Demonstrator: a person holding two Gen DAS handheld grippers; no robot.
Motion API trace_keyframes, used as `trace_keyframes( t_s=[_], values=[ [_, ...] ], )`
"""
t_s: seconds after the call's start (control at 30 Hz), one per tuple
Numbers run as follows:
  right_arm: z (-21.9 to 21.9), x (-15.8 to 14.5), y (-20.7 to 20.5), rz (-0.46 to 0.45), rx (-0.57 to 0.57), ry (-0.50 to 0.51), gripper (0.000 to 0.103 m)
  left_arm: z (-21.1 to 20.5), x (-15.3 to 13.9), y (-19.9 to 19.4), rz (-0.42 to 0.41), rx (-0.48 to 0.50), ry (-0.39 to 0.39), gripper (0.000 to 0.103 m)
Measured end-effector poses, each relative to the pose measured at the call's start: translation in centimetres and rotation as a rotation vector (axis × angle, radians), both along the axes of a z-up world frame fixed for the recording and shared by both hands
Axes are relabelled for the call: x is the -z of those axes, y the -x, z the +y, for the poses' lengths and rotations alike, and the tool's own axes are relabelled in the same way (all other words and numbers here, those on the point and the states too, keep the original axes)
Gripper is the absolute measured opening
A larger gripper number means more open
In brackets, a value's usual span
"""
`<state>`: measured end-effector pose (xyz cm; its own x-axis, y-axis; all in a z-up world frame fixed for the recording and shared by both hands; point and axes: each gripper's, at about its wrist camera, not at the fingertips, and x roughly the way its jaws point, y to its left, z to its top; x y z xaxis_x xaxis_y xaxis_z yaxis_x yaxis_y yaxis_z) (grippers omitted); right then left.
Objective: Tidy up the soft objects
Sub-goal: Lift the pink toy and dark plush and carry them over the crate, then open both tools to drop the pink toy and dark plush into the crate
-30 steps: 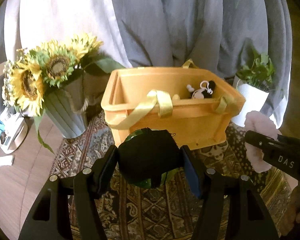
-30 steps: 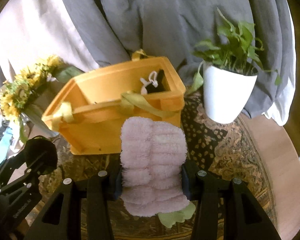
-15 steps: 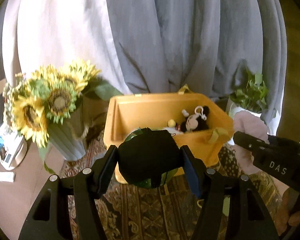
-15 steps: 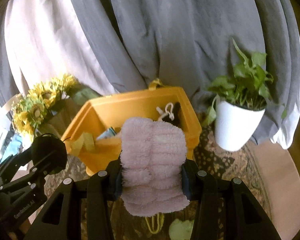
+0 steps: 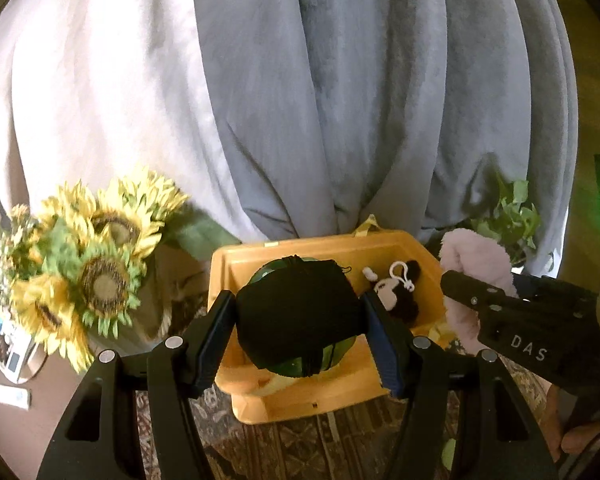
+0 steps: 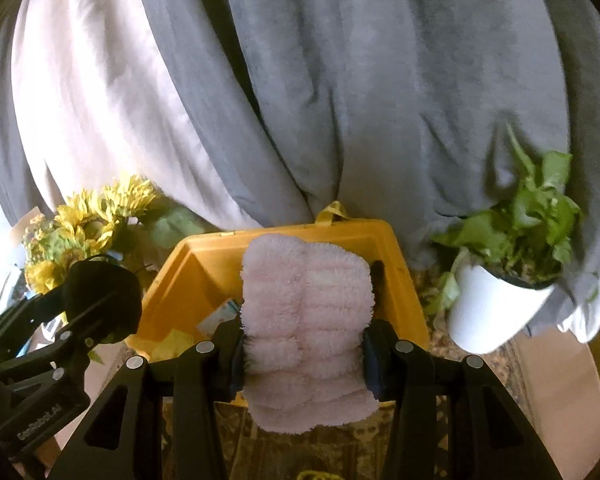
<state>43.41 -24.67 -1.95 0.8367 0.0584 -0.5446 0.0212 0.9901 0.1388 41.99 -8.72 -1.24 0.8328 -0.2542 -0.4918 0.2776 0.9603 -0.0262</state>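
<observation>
**Both toys carried, bin ahead**

Between the left gripper's [image 5: 298,316] jaws sits a black-and-green plush ball [image 5: 296,316], pinched at both sides; the right gripper [image 6: 306,344] pinches a pink fluffy plush [image 6: 306,320]. Beyond both jaws lies the yellow bin [image 5: 388,244], a mouse plush [image 5: 396,292] already inside. Judged step: carrying. Next calls for reaching past the rim, then spreading the jaws.
</observation>
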Motion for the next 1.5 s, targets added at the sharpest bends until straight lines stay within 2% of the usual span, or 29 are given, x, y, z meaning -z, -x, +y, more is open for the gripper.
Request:
trace_keyframes(
  t_s=[0.2,0.5,0.73,0.77,0.8,0.87,1.07,1.3,1.5],
  values=[
    [-0.5,-0.1,-3.0,0.033,-0.009,-0.020,0.047,-0.3,-0.5,-2.8,0.003,-0.005,-0.016,0.063],
    [-0.7,0.6,-7.4,0.095,-0.033,0.015,0.047,-0.7,0.3,-7.3,0.064,-0.006,-0.046,0.063],
    [-1.2,2.4,-10.8,0.207,-0.059,-0.025,0.050,-1.5,2.0,-10.9,0.163,0.042,-0.064,0.064],
    [-1.4,2.7,-11.2,0.225,-0.067,-0.044,0.054,-1.7,2.3,-11.2,0.178,0.052,-0.066,0.066],
    [-1.5,2.9,-11.4,0.236,-0.070,-0.058,0.064,-1.8,2.6,-11.5,0.186,0.054,-0.064,0.077],
    [-1.9,3.3,-11.5,0.253,-0.050,-0.071,0.075,-2.0,2.8,-11.8,0.181,0.024,-0.086,0.090],
    [-2.3,2.6,-10.2,0.213,0.012,-0.043,0.076,-1.9,2.5,-11.5,0.146,-0.023,-0.105,0.091],
    [-1.8,0.4,-6.9,0.124,0.064,0.067,0.076,-1.4,1.5,-8.8,0.107,-0.038,-0.095,0.091],
    [-2.1,-0.9,-3.5,0.061,0.092,0.083,0.076,-1.5,0.7,-6.0,0.073,-0.020,-0.087,0.091]
  ],
)
